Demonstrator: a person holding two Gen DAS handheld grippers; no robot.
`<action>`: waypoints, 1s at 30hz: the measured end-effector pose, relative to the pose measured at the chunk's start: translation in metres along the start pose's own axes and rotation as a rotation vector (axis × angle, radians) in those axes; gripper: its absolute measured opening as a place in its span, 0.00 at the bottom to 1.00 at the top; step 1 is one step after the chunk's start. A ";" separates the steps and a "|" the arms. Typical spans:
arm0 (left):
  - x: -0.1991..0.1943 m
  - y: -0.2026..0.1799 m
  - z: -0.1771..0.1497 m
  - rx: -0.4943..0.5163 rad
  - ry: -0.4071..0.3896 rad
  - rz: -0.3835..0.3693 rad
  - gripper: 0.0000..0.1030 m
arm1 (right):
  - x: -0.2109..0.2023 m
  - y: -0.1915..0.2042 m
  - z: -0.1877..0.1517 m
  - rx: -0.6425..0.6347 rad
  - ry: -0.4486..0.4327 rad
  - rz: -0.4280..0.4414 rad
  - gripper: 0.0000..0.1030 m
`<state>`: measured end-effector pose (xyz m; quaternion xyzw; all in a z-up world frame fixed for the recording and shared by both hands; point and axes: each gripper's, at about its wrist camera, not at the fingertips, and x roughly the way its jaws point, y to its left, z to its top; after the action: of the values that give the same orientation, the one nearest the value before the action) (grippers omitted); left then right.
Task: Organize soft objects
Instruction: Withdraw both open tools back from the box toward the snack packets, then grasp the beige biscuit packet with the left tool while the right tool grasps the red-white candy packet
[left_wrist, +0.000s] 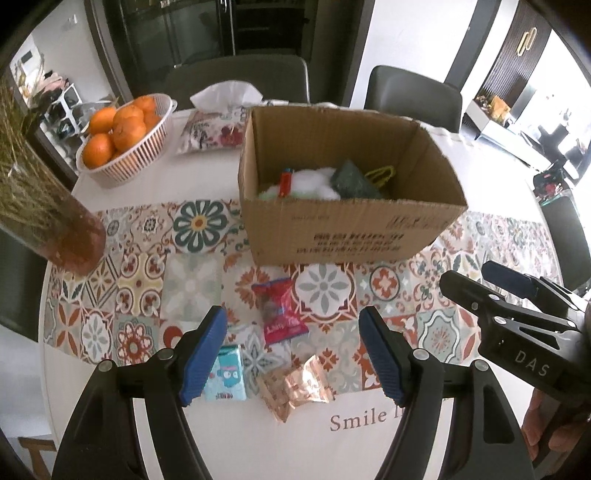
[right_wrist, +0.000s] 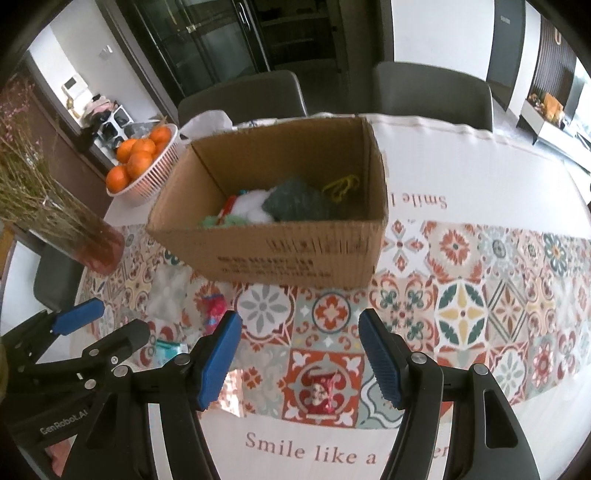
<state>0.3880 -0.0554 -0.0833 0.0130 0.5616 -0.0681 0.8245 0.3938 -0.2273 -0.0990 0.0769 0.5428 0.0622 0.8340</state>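
Only the left wrist view shows all three packets lying on the patterned cloth (left_wrist: 328, 288) in front of the cardboard box (left_wrist: 332, 236): a red snack packet (left_wrist: 282, 314) with partly legible white lettering, a light blue tissue pack (left_wrist: 226, 373) and a crinkled copper foil wrapper (left_wrist: 295, 387). The right wrist view catches just slivers of the red and blue ones, but looks deeper into the box, at white stuffing (right_wrist: 251, 206), a dark green cloth (right_wrist: 295, 201) and a yellow-green loop (right_wrist: 341, 186). The left gripper (left_wrist: 293, 356) hangs above the packets, jaws spread wide and holding nothing; the right gripper (right_wrist: 299, 358) is likewise spread and bare. Two grey chairs stand behind. A basket (left_wrist: 136, 155) holds about six oranges. Readable writing: "Smile like a", "DAS", "GenRobot.AI".
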 end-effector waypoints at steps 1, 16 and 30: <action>0.003 0.001 -0.003 -0.003 0.011 -0.001 0.71 | 0.002 0.000 -0.002 0.001 0.007 0.000 0.65; 0.039 0.005 -0.037 -0.040 0.138 -0.007 0.71 | 0.036 -0.007 -0.032 0.020 0.111 -0.009 0.65; 0.075 0.009 -0.064 -0.095 0.270 -0.042 0.71 | 0.068 -0.014 -0.051 0.033 0.202 -0.012 0.65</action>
<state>0.3566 -0.0476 -0.1769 -0.0288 0.6703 -0.0564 0.7394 0.3747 -0.2250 -0.1827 0.0807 0.6256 0.0556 0.7739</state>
